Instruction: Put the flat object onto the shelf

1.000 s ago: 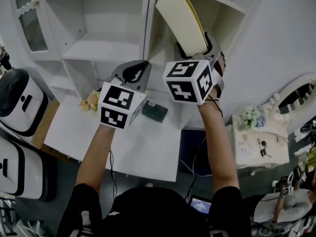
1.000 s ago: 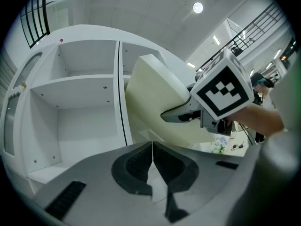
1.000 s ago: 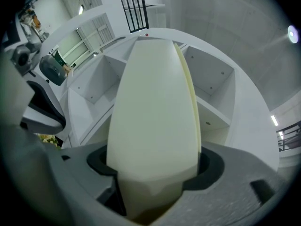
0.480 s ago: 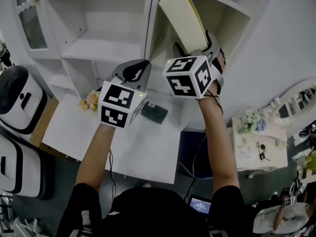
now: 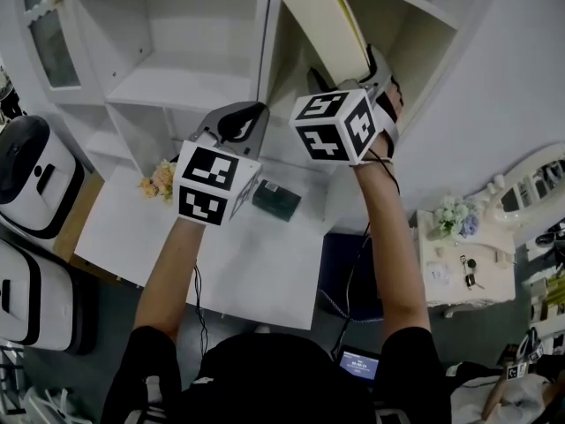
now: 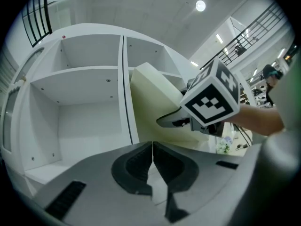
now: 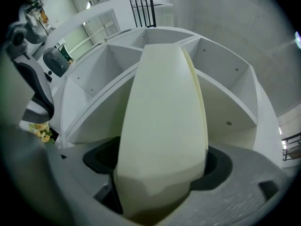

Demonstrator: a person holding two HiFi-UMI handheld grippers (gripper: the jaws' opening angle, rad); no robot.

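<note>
Board (image 5: 331,25) leans tilted in the shelf (image 5: 415,38) bay at upper right, its lower end between the jaws of the right tool (image 7: 160,173), which have just been opening wide, so draw straight back without dragging it, with the closed, empty left tool (image 6: 153,166) held clear.

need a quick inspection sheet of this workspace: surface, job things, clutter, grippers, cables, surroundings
surface: white table in front of the shelf.
job's things: cream flat board, leaning tilted in the right compartment of the white shelf.
clutter: small dark box and flowers on the table.
grippers: right gripper has just been opening its jaws, with the board between them and the pads seemingly off it; left gripper shut, empty.
cables: black cable hanging beside the right arm.
surroundings: white machines at the left, small side table at the right.
</note>
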